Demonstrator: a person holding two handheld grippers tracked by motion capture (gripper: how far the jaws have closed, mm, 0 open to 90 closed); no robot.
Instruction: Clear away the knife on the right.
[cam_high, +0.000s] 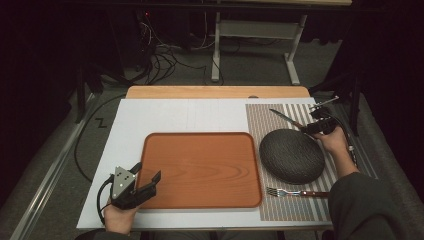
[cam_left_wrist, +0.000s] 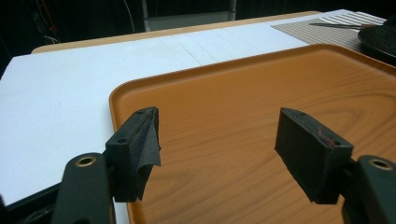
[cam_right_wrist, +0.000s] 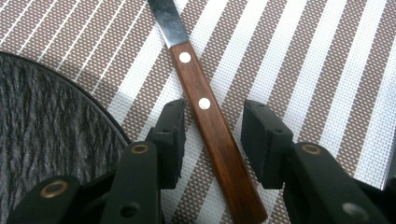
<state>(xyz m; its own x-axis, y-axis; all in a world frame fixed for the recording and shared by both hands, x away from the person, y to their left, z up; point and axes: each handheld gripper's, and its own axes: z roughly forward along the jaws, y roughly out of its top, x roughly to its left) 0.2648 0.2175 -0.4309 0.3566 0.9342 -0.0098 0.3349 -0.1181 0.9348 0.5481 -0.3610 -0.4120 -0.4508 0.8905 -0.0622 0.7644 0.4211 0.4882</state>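
Wood-grain orange tray (cam_high: 200, 167), one of it, sits mid-table on a white board (cam_high: 175, 117). We count 1 tray, 1 dark plate (cam_high: 292, 155), 1 knife (cam_high: 286, 119), 1 fork (cam_high: 295, 192), 1 striped placemat (cam_high: 280, 207), 2 grippers.

Left gripper (cam_high: 148, 176) is held by the left hand (cam_high: 119, 216) at the tray's near-left corner, forearm coming in from the bottom edge. We see its jaws spread wide over the tray's rim w/ nothing between them; in the left gripper view one black pad has a loose flap of lining hanging off it.

Right gripper (cam_high: 306, 129) is held by the right hand (cam_high: 332, 141), sleeve (cam_high: 372, 207) dark, reaching fwd along the right side past the plate. In the right gripper view its jaws stand partly open, one on each side of the knife's handle, not touching it as far as we can tell.

Materials: knife has a steel blade and a brown wooden handle w/ 2 pale rivets; it lies on the mat just beyond the plate. Fork has metal tines and a similar reddish-brown handle, lying near the plate's near side. Plate is round, dark grey, w/ a rough streaked texture. Mat is a woven mesh in brown & white stripes. Tray is rectangular w/ rounded corners and a low raised rim
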